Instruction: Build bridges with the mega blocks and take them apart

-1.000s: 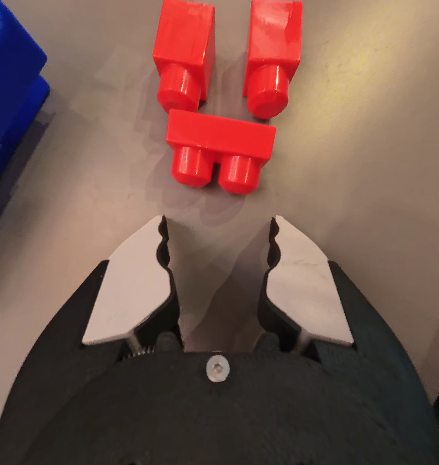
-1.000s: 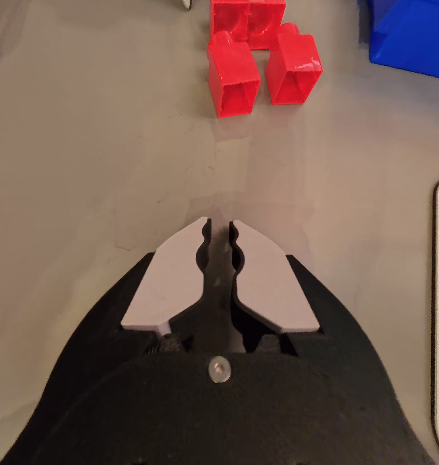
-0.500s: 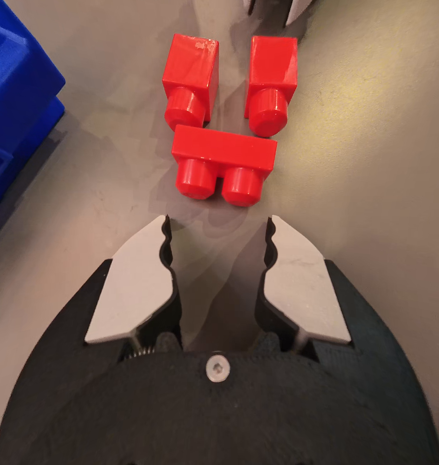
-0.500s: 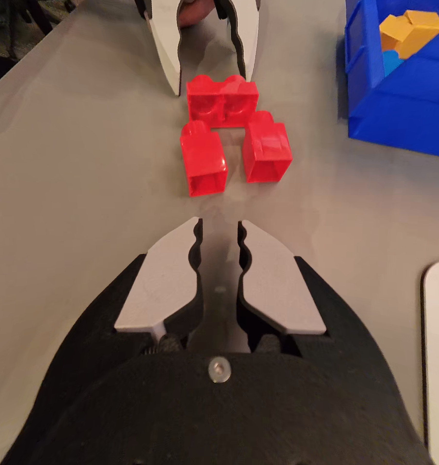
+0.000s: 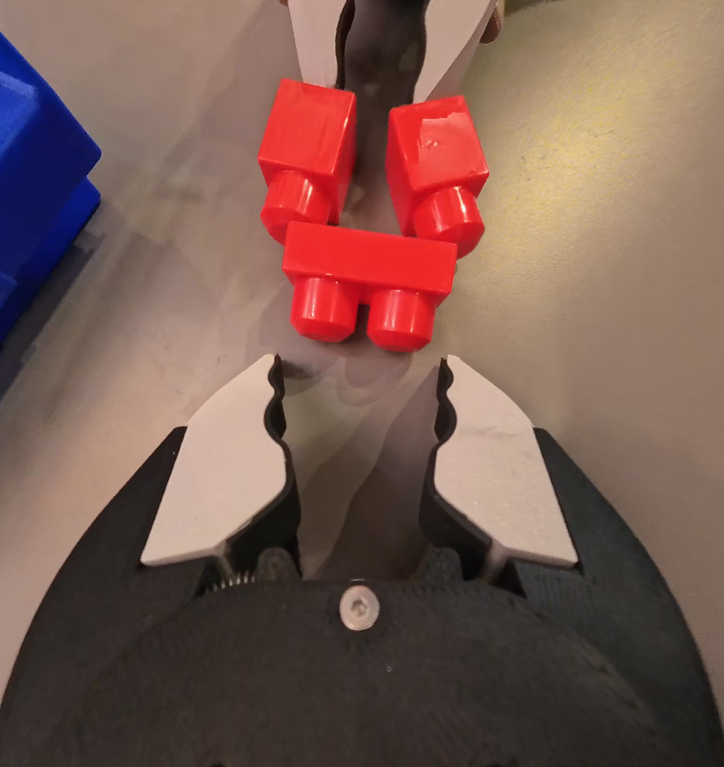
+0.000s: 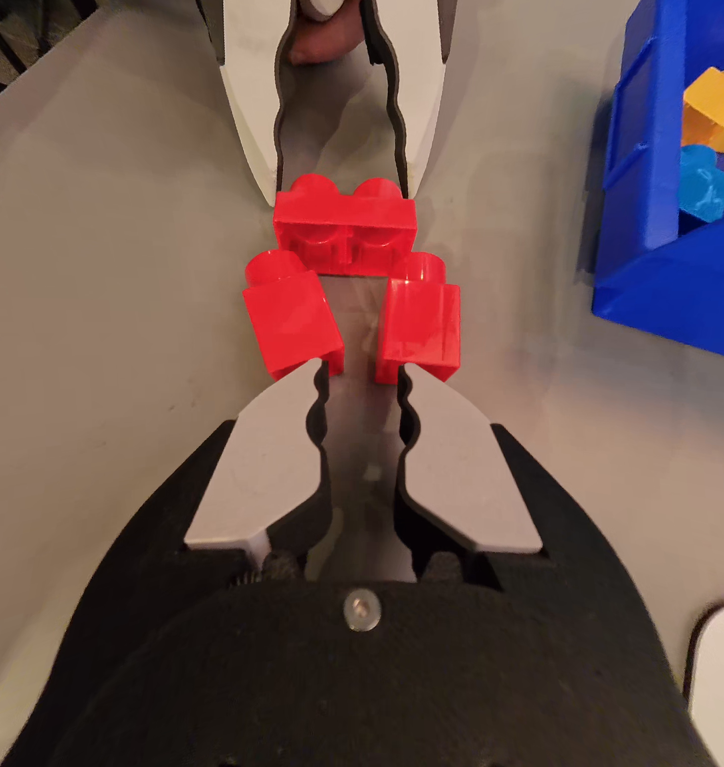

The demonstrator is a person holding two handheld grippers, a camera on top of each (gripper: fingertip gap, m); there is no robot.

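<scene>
I have three red mega blocks lying on their sides on the grey desk (image 5: 600, 207), none stacked. In the left wrist view the two-stud block (image 5: 368, 265) sits centre frame, studs pointing down-frame toward my left gripper (image 5: 360, 365). Its jaws are spread wide with bare desk between them; the tips stop just short of the studs, not touching. Above it in the frame lie two single-stud blocks, one at left (image 5: 306, 141) and one at right (image 5: 435, 153), well separated by a strip of desk; their studs meet the back of the two-stud block.

In the right wrist view the same group appears from the other side: the two-stud block's hollow underside faces me at upper centre. My right gripper (image 6: 362, 369) has its jaws partly parted, gripping nothing; the tips overlap the near ends of the two single blocks, and I cannot tell whether they touch.

A blue bin (image 6: 663, 269) at the upper right of that view holds yellow and blue blocks. A white object (image 6: 721, 685) shows at the lower right edge.
</scene>
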